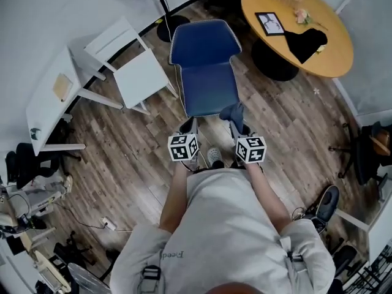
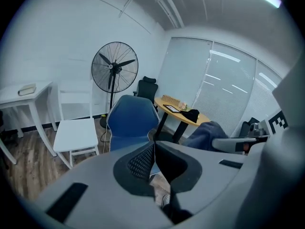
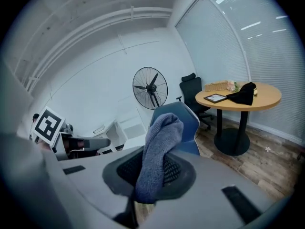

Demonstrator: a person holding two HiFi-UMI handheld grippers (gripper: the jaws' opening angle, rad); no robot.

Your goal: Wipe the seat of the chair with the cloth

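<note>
Grey-blue cloth [image 3: 159,140] — in right claw [image 3: 151,171]

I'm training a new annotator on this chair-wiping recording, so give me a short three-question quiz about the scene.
1. Fill in: the jaws of the left gripper stand ___ (apart or together).
2. What does the right gripper hold? A nothing; B the cloth; C a brush.
3. True or false: in the head view, the blue chair stands between the white chair and the round table.
Key: 1 together; 2 B; 3 true.
</note>
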